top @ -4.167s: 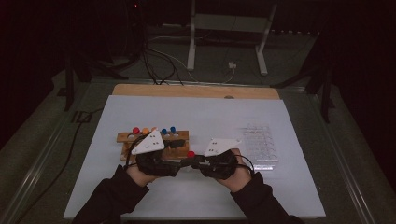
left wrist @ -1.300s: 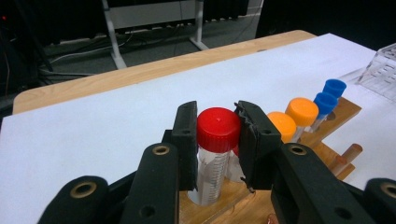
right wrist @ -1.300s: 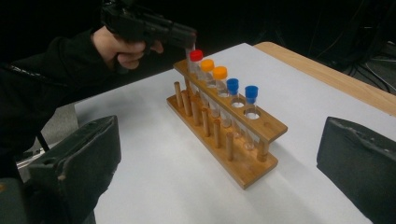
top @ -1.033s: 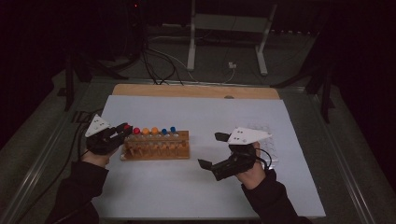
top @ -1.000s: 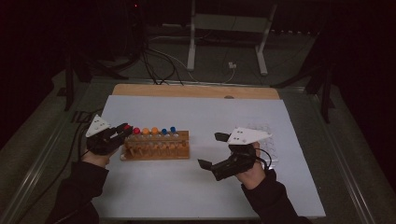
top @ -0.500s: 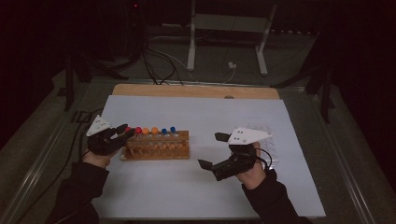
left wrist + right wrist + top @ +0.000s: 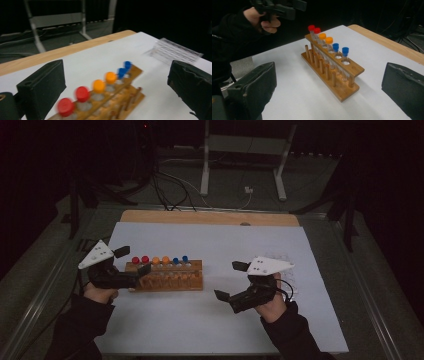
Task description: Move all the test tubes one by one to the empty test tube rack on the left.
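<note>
A wooden rack [image 7: 167, 276] stands on the white sheet [image 7: 210, 240], left of centre. It holds a row of capped tubes: two red [image 7: 135, 260], two orange [image 7: 156, 260], two blue [image 7: 184, 259]. My left gripper [image 7: 133, 260] is open at the rack's left end, its jaws on either side of the red-capped end without touching it. In the left gripper view the red caps [image 7: 66, 107] lie low between the jaws and the rack [image 7: 130, 96] runs away from me. My right gripper [image 7: 231, 280] is open and empty, right of the rack [image 7: 332, 67].
A clear plastic tray [image 7: 290, 272] lies on the sheet behind my right hand, and it is also in the left gripper view [image 7: 175, 51]. A wooden board edge [image 7: 210, 217] runs along the back. Metal table rails border both sides. Bare sheet lies in front of the rack.
About four seconds ago both grippers were together in front of the rack; they are now apart. Over the last second the left gripper edged slightly toward the rack's left end. The right one stayed put.
</note>
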Demonstrator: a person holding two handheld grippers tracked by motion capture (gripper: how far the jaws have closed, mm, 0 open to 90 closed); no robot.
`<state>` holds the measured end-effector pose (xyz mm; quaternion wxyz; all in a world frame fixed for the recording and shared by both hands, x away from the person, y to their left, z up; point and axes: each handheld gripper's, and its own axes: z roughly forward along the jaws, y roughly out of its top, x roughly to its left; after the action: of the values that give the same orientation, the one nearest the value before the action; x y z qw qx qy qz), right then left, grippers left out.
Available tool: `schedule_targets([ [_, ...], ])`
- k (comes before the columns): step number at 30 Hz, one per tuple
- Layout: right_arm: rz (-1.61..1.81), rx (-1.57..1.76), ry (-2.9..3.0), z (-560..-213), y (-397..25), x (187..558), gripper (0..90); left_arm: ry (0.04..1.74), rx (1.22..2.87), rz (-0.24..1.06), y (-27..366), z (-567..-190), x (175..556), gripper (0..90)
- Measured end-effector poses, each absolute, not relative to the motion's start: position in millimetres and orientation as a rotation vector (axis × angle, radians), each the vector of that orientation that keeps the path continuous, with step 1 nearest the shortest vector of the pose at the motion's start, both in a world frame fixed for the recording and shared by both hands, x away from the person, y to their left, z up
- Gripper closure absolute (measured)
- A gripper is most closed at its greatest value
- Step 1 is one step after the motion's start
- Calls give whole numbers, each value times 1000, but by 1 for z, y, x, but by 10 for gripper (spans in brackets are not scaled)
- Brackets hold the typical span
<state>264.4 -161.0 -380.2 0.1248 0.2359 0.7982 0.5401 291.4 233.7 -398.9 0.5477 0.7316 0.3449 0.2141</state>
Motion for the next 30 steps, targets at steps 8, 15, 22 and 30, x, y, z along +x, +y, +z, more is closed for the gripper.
schedule_targets([
  [8,1553,697,2283,-390,-166,267,0,701,1770,471,211,-400,271,10],
  [15,1549,731,2258,-401,-173,269,0,642,1805,427,199,-415,258,10],
  [22,1516,698,2241,-418,-175,266,0,607,1867,399,190,-445,251,11],
  [30,1519,696,2220,-421,-178,268,0,602,1871,396,188,-461,251,11],
])
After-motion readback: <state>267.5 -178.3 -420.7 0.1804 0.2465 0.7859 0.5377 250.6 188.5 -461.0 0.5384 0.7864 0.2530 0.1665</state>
